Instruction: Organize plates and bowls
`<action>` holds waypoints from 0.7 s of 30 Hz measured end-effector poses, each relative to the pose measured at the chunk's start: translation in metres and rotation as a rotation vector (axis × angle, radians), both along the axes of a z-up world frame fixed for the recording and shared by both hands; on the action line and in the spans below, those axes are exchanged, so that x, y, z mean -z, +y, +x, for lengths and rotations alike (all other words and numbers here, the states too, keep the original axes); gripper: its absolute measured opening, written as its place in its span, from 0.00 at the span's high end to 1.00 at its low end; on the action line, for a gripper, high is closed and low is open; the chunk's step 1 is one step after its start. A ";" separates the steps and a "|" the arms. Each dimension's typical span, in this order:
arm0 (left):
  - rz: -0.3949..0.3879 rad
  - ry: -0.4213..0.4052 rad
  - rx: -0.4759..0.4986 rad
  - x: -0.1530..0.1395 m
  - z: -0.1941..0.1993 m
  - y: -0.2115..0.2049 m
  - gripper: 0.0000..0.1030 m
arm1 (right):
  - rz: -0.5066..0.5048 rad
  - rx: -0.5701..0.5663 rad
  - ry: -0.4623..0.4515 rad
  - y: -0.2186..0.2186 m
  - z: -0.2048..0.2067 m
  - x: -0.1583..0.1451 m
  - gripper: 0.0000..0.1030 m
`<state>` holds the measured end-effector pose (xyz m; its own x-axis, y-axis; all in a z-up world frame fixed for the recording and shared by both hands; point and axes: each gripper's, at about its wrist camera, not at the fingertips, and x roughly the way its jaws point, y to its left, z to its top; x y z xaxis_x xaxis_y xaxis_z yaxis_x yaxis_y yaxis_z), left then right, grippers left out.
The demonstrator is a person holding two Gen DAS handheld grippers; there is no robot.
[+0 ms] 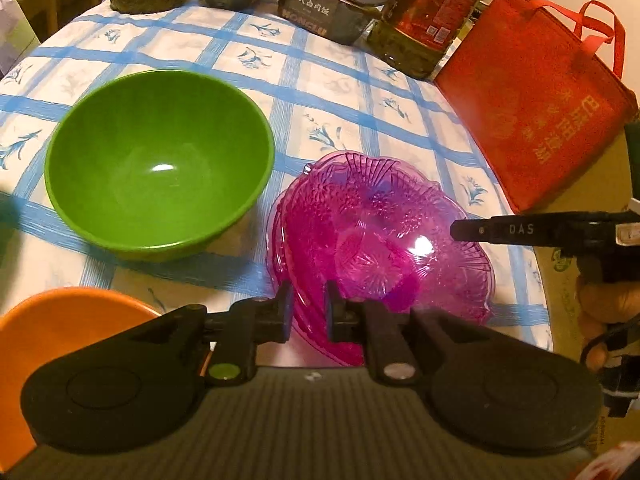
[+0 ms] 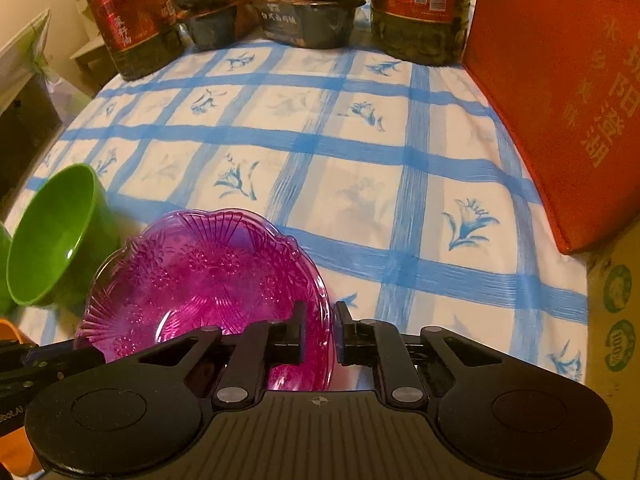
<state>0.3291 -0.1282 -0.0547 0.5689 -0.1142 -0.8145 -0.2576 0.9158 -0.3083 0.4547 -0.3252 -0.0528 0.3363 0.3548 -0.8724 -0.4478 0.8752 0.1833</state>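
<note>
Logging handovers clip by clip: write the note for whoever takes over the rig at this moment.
Left gripper: fingers straddle the near rim of the pink glass dishes, closed to a narrow gap; a firm grip cannot be confirmed.
Right gripper: likewise straddles the pink rim on its side, narrow gap.
Things: the pink pieces look nested, apparently two, tilted on the checked tablecloth. Green bowl stands upright and empty to their left. Orange bowl at the near left edge.
Done: pink pieces appear stacked.
Left: probably settle the pink stack, then group the green and orange bowls.
</note>
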 end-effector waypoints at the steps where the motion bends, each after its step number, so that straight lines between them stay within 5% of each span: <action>1: 0.003 -0.001 0.003 0.000 0.001 0.000 0.87 | 0.001 -0.003 -0.008 0.001 0.000 0.000 0.87; 9: -0.004 -0.009 0.019 -0.004 -0.003 -0.003 0.71 | 0.071 0.039 -0.028 -0.015 -0.005 -0.004 0.79; 21: 0.002 -0.095 0.049 -0.034 -0.011 -0.009 0.68 | 0.136 0.124 0.031 -0.042 -0.035 -0.011 0.84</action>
<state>0.3178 -0.1373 -0.0205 0.6369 -0.1428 -0.7576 -0.1818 0.9272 -0.3276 0.4199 -0.3674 -0.0420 0.3584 0.4278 -0.8298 -0.3300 0.8895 0.3161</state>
